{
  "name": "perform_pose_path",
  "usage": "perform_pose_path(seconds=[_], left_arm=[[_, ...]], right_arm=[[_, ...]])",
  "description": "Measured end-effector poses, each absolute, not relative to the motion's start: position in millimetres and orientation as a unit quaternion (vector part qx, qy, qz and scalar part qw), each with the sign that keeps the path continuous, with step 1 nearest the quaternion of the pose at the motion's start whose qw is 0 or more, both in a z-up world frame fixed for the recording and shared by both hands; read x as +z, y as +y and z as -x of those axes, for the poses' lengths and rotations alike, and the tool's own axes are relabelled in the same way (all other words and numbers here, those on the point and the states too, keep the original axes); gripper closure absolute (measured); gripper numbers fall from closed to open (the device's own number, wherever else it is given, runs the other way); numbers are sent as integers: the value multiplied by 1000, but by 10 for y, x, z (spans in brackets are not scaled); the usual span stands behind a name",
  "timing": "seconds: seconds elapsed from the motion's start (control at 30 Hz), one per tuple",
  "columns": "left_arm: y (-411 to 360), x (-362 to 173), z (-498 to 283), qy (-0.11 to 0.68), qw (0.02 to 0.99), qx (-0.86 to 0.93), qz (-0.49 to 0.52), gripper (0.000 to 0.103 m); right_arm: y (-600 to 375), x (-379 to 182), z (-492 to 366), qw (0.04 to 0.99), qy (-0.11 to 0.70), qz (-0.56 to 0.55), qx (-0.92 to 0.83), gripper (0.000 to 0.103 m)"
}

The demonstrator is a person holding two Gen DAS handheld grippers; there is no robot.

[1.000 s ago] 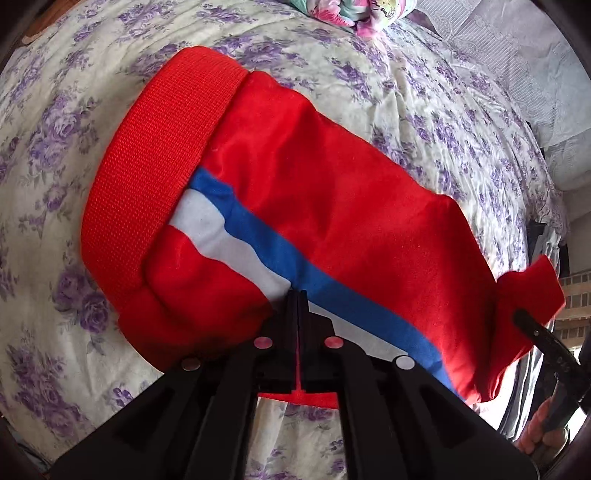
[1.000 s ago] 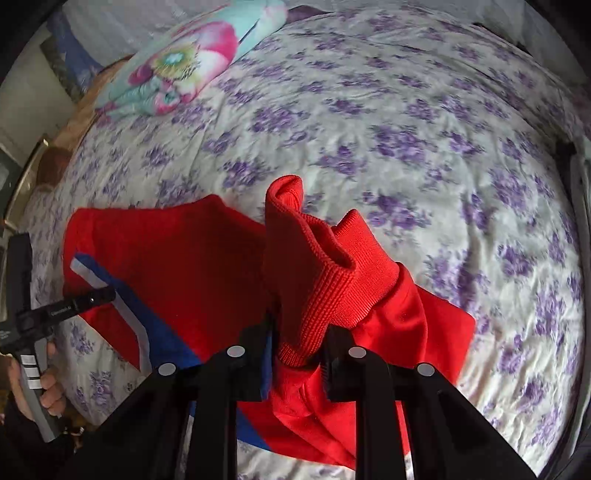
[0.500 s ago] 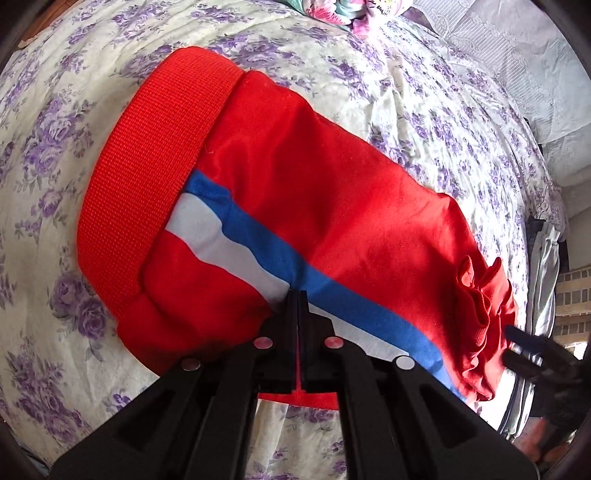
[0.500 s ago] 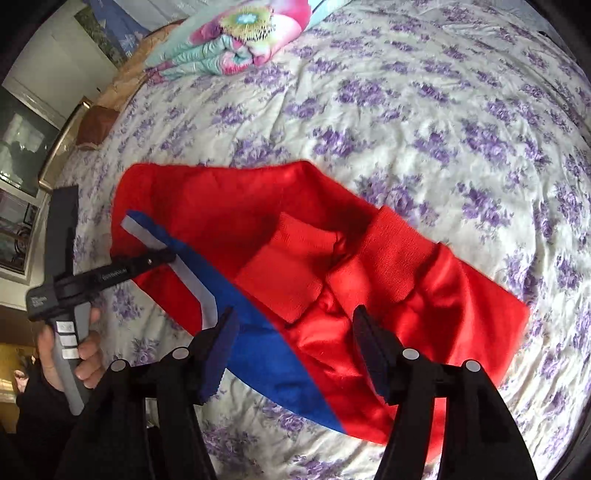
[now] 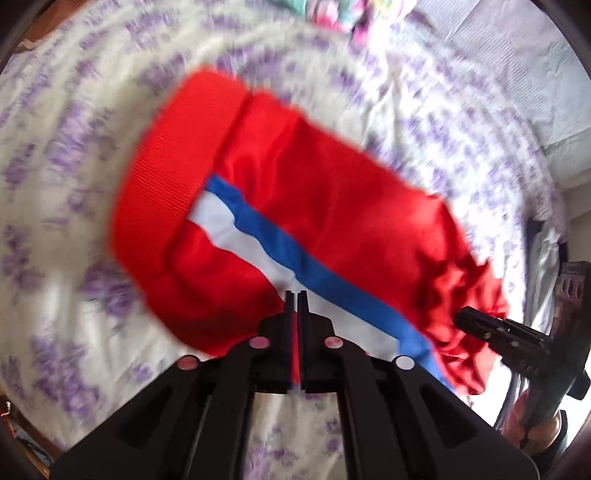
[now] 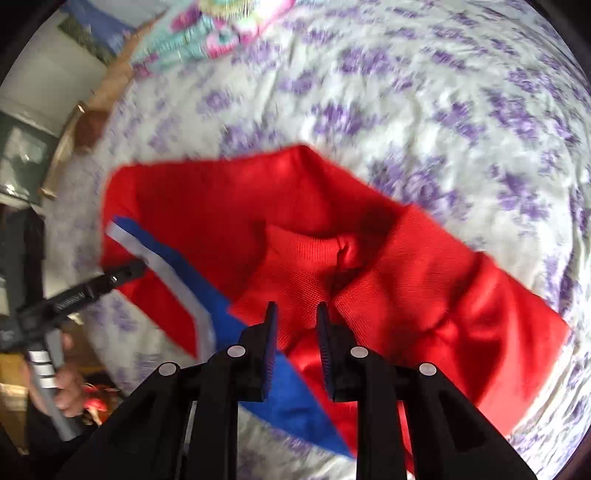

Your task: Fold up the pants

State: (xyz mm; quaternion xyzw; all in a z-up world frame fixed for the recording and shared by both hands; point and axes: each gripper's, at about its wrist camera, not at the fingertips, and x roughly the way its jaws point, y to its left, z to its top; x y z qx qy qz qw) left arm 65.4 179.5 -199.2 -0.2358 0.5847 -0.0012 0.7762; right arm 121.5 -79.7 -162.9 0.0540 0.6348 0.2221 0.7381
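Observation:
Red pants (image 5: 332,206) with a blue and white side stripe (image 5: 288,251) lie folded on the flowered bed sheet (image 5: 74,147), the ribbed waistband (image 5: 166,192) at the left. My left gripper (image 5: 296,293) is shut on the near edge of the pants, and a thin strip of red fabric shows between its fingers. The ribbed cuffs (image 6: 306,258) lie bunched on top of the pants. My right gripper (image 6: 297,308) hovers over them with its jaws closing. A narrow gap remains and both pads are bare. In the left wrist view the right gripper (image 5: 461,318) sits at the bunched cuff end.
A colourful folded cloth (image 6: 207,33) lies at the far end of the bed. A hand (image 6: 70,384) holds the left gripper's handle at the bed's edge. White bedding (image 5: 517,74) is piled at the far right. Both views are blurred by motion.
The right gripper let go of the raised cuffs, which dropped onto the pants, then opened wide and narrowed again. The left gripper rose a little, still gripping the pants edge.

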Motion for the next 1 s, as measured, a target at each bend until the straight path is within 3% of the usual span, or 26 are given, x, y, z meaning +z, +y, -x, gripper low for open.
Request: perform_pose_path(seconds=[0.07,0.1,0.13,0.2,0.5,0.77,0.9,0.97,1.0], left_arm=[[1886,-1772,-526,560,791,0,247,98],[1956,-1661,-443,549,798,7,250,87],[2028,-1589,-370,542,801,18,253,65],[2181,-1534,-229,534,801,38,269,46],[2557,-2177,4,559,718,45,412,46],[2398,-2306,-532,552,735,23,393,44],[2386,-2351,-873,557,738,26,381,29],[2372,-2327,-963,558,745,47,362,41],[2366,-2300,-972,557,751,54,350,70]], right_arm=[[-1049,-1355,-1163,753,617,-70,217,72],[-1179,-1251,-1128,760,610,-76,210,66],[-1313,-1159,-1074,765,605,-84,203,65],[-1564,-1027,-935,773,598,-97,188,65],[-2176,-1301,-434,755,620,-164,133,65],[-2234,-1255,-298,765,609,-170,122,65],[-2191,-1272,-302,759,618,-164,120,65],[-2134,-1259,-312,760,619,-155,125,65],[-2104,-1252,-326,760,619,-150,128,65]])
